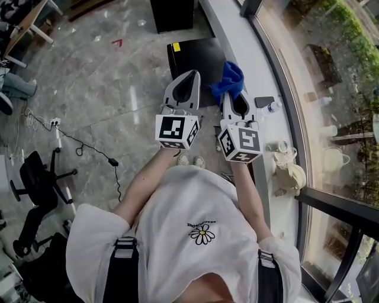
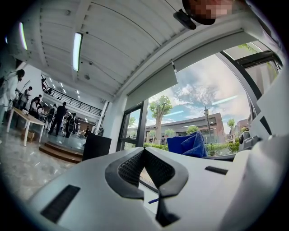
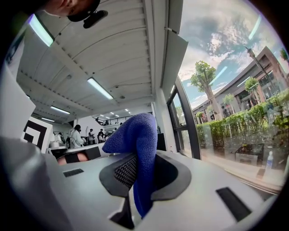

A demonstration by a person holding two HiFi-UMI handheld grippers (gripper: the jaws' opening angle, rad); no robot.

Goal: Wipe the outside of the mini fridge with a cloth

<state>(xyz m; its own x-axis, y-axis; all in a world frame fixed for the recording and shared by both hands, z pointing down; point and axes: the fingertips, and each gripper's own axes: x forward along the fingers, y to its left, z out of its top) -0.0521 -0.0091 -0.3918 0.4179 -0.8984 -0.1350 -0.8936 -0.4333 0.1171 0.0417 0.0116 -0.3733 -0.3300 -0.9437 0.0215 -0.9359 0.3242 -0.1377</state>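
Observation:
The mini fridge [image 1: 198,59] is a black box with a yellow sticker, standing on the floor against the window ledge, seen from above in the head view. My right gripper [image 1: 232,93] is shut on a blue cloth [image 1: 228,78], which hangs over the fridge's right edge. In the right gripper view the cloth [image 3: 135,140] stands up between the jaws of the right gripper [image 3: 137,169]. My left gripper [image 1: 188,76] hovers over the fridge's near side, shut with nothing in it. The left gripper view shows the left gripper [image 2: 144,152] with jaws meeting and the cloth [image 2: 187,144] to the right.
A grey window ledge [image 1: 237,35] runs along the glass, carrying a dark flat object [image 1: 264,101] and a cream bag [image 1: 290,168]. Another black box [image 1: 172,15] stands farther off. A power strip with a cable [image 1: 56,125] and an office chair [image 1: 38,177] are on the floor at the left.

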